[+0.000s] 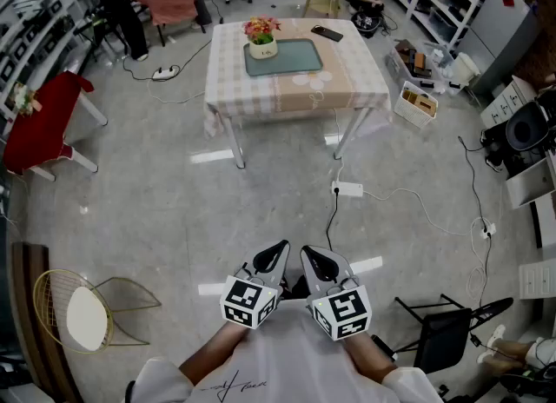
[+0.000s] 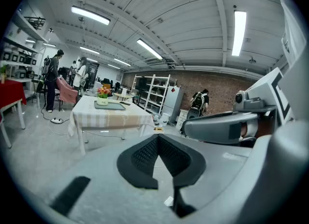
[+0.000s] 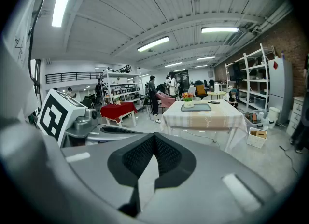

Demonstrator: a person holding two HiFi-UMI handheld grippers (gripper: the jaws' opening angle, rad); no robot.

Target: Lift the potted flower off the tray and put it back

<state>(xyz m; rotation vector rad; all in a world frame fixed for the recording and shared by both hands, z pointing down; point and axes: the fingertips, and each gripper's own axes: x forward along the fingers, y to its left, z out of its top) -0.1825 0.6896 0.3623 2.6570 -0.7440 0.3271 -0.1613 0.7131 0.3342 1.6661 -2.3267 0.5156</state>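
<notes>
Teal tray (image 1: pixel 295 56) holds the flower (image 1: pixel 261 35) far at twelve; we must first approach, left gripper (image 1: pixel 280 249) and right gripper (image 1: pixel 310 254) closed, empty.

Bright, even light from ceiling strip lamps (image 2: pixel 239 32); fisheye-bent edges, dark corners, blurred foreground

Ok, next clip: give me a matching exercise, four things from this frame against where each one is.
1 pink-and-orange potted flower in a white pot
2 flat black device
3 white power strip
4 left gripper

A grey floor, in front of the table
B checked tablecloth, beside the tray
C corner of the teal tray
D shut, low near the person

Pairs: 1-C, 2-B, 3-A, 4-D
</notes>
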